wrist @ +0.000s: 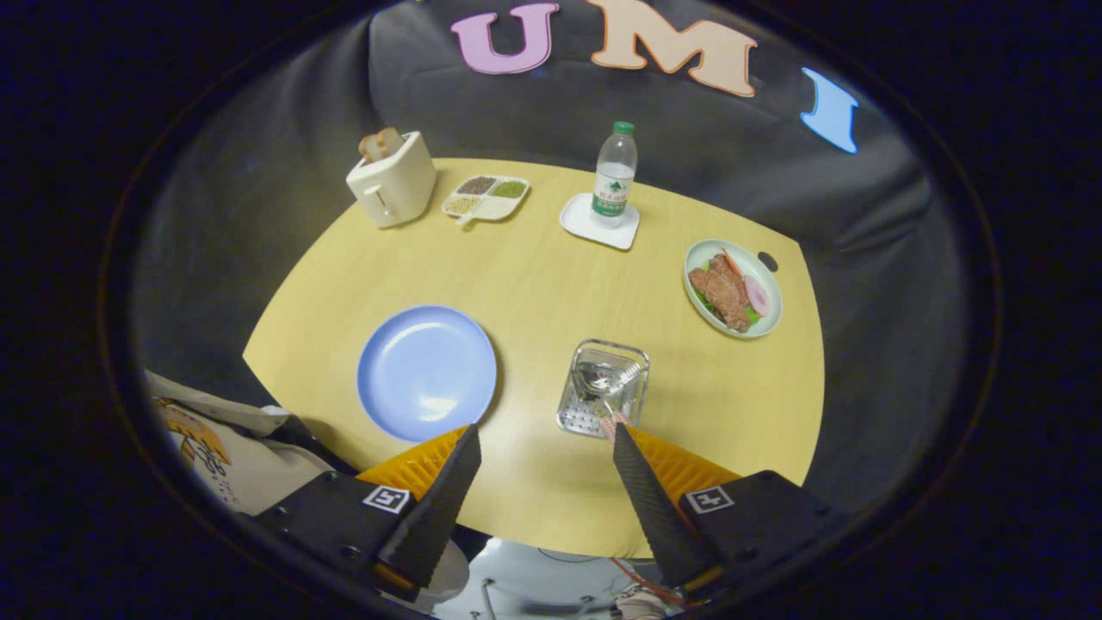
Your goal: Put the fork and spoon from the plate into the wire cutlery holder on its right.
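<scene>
Gripper (544,430) fingers are spread wide and nothing is held. Cutlery is seen inside the wire cutlery holder (603,387), just beyond the right fingertip. Blue plate (426,372) lies bare to its left.

The gripper (544,448) has two tapered, wedge-shaped fingers (435,508) with a finely ribbed surface, spread wide apart. Each finger sits on a black block bearing a small square white tag with a black marker pattern. Ridged orange parts fan out behind the fingers, and thin red wires run below the right block
</scene>
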A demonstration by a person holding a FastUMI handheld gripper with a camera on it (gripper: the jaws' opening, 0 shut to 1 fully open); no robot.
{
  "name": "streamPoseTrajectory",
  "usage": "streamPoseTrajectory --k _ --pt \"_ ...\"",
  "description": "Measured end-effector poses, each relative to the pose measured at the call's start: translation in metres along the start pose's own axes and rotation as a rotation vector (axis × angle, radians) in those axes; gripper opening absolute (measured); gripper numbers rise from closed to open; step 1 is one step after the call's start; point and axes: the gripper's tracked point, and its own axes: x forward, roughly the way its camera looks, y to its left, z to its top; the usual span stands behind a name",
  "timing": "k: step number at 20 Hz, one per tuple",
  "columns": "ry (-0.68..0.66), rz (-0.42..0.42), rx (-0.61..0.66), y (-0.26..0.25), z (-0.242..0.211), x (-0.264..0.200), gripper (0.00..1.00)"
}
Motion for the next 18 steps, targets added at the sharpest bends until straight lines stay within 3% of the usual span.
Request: streamPoseTrajectory --k 8,18 --pt "-0.286 -0.043 0.115 0.051 0.021 -0.01 0.99" --pt "-0.895 -0.115 0.287 0.068 0.095 -0.09 0.99"
